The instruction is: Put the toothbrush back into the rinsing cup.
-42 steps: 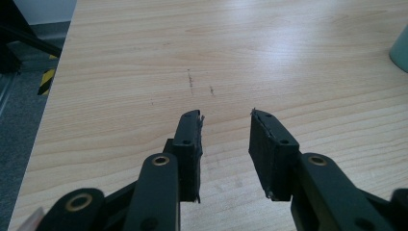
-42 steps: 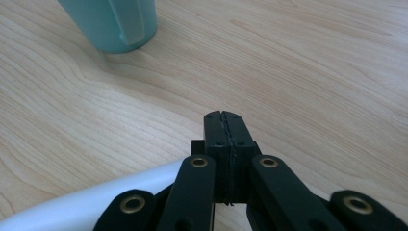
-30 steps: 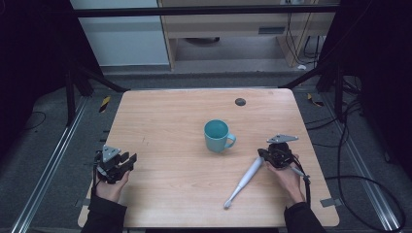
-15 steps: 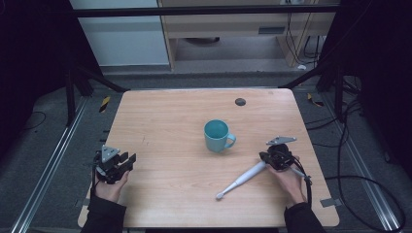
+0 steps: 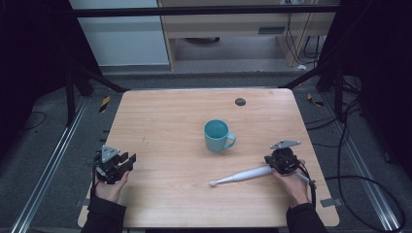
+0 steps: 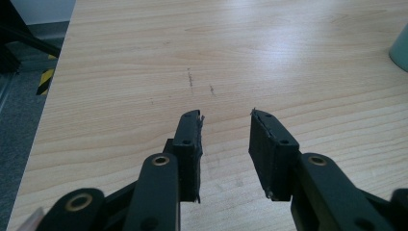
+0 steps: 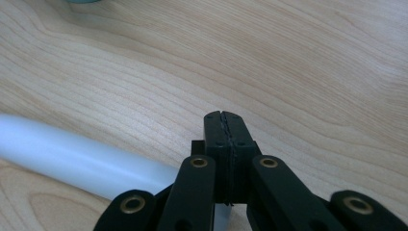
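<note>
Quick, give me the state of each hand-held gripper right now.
Left hand-held gripper: open, nothing between its jaws.
Right hand-held gripper: shut, pads together on nothing; the white toothbrush lies beside and under it on the table.

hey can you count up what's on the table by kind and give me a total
Teal mug: 1
White toothbrush-like wand: 1
Small dark round disc: 1
Handheld claws, left claw and right claw: 2
Total: 5
</note>
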`<state>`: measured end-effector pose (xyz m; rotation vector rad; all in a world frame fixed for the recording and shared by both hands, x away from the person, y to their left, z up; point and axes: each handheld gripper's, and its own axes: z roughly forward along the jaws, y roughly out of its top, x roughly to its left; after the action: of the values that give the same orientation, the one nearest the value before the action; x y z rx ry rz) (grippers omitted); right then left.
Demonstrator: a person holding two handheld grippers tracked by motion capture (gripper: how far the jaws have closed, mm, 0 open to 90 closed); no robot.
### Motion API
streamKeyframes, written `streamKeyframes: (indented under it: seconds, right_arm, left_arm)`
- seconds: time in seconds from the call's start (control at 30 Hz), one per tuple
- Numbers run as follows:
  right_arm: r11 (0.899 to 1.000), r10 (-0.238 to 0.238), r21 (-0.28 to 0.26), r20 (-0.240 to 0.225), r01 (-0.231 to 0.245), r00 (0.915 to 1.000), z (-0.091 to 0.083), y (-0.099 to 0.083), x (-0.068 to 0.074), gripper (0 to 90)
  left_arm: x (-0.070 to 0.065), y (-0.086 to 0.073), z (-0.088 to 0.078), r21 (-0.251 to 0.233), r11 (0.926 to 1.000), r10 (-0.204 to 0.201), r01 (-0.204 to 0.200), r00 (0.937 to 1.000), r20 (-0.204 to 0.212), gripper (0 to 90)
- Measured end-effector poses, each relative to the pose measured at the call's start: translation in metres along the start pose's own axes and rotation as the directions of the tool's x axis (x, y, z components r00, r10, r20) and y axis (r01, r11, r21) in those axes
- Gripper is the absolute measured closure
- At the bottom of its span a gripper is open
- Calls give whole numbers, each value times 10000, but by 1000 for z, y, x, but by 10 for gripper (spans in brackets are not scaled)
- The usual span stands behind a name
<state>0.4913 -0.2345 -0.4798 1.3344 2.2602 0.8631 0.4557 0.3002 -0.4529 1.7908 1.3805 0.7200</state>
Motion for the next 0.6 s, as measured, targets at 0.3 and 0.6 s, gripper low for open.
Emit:
streamKeyframes:
  seconds: [0.3,0.6]
  right_arm:
    - [9999,64,100,-70,-63,10000,-12,-10,2,900]
    - [9996,-34,294,-197,40,9998,-17,-17,9,900]
  left_arm:
    - [0,0,-1,13,10000,14,-14,10000,-8,644]
    - [0,-1,-2,-11,10000,-1,1,10000,-36,645]
